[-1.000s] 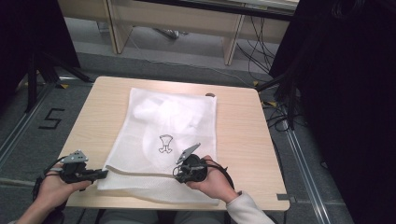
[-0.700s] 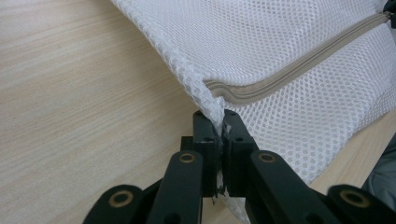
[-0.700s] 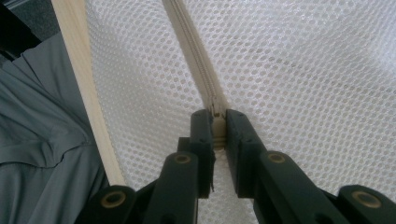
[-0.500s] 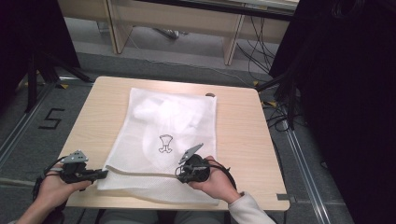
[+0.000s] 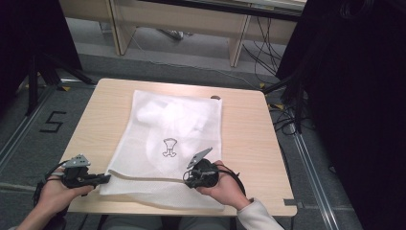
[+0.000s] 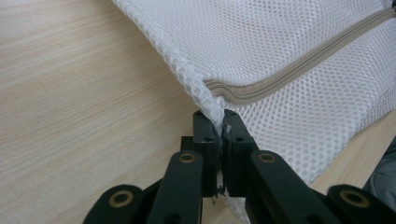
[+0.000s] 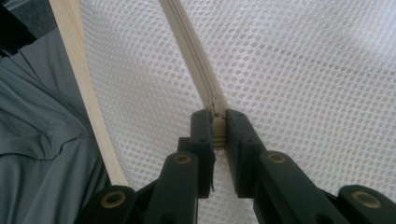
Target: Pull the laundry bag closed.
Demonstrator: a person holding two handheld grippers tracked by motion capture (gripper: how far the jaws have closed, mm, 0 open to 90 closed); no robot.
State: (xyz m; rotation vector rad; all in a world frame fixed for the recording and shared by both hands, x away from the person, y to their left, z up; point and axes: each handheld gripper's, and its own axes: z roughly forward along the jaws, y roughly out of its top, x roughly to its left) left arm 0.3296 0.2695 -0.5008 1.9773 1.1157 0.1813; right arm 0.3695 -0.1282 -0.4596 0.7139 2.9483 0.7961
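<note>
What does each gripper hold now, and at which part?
The left gripper pinches the mesh bag at its near-left corner, where the zipper ends. The right gripper is shut on the zipper pull, farther along the same zipper.

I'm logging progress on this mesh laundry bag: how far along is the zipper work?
Done: white garment is inside the mesh bag. In hand: left gripper clamps the bag's corner, right gripper pinches the zipper pull. Left: whether the beige zipper is opening or closing is unclear.

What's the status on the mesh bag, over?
Left gripper shut on mesh bag corner. Right gripper shut on zipper. Nothing in the way.
</note>
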